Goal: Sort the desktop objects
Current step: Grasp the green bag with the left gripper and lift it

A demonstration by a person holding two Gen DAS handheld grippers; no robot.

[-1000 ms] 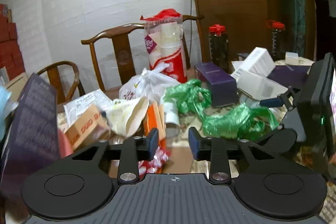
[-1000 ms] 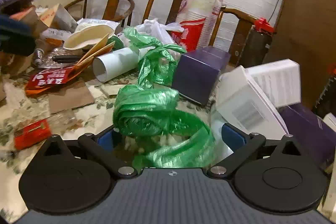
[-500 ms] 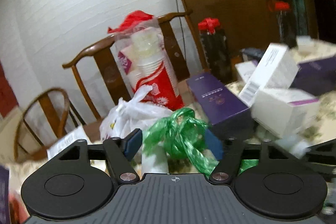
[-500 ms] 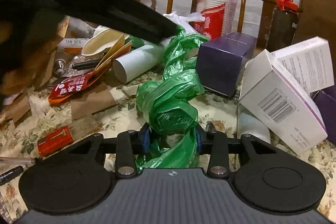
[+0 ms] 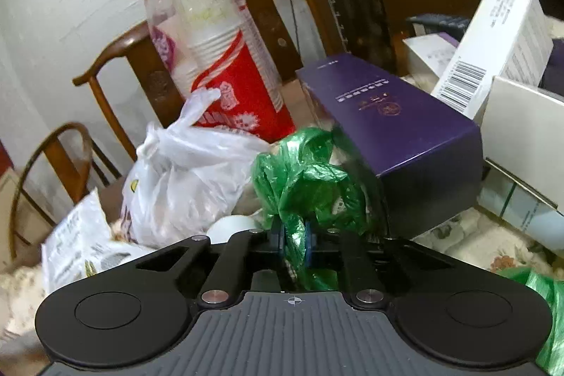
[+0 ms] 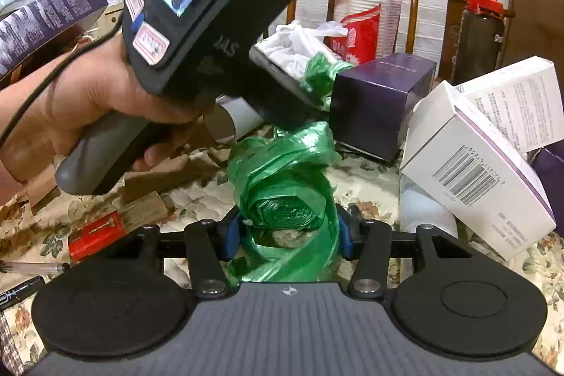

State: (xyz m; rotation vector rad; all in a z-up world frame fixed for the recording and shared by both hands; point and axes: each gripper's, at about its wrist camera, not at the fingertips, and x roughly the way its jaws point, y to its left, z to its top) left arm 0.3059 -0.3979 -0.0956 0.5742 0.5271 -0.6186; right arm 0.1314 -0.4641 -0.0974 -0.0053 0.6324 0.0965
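A roll of green plastic bags (image 6: pixel 287 210) with a long loose tail lies across the cluttered table. My right gripper (image 6: pixel 287 233) is shut on the rolled end, its blue pads pressed to both sides. My left gripper (image 5: pixel 293 240) is shut on the loose tail of the green bags (image 5: pixel 306 178), pinched thin between its pads. In the right wrist view the left gripper's body (image 6: pixel 218 9) and the hand holding it hang above the tail, just beyond my right gripper.
A purple box (image 5: pixel 398 143) stands right of the tail, white boxes (image 6: pixel 486 164) further right. A white plastic bag (image 5: pixel 183 178), a sleeve of cups (image 5: pixel 218 51), a dark bottle (image 5: pixel 356 13), a white tube (image 6: pixel 232 122), a red packet (image 6: pixel 97 235) and cardboard scraps crowd the floral tablecloth (image 6: pixel 373 178). Wooden chairs stand behind.
My right gripper closed on the rolled end. My left gripper swung right and forward over the table, opened, then closed on the green tail.
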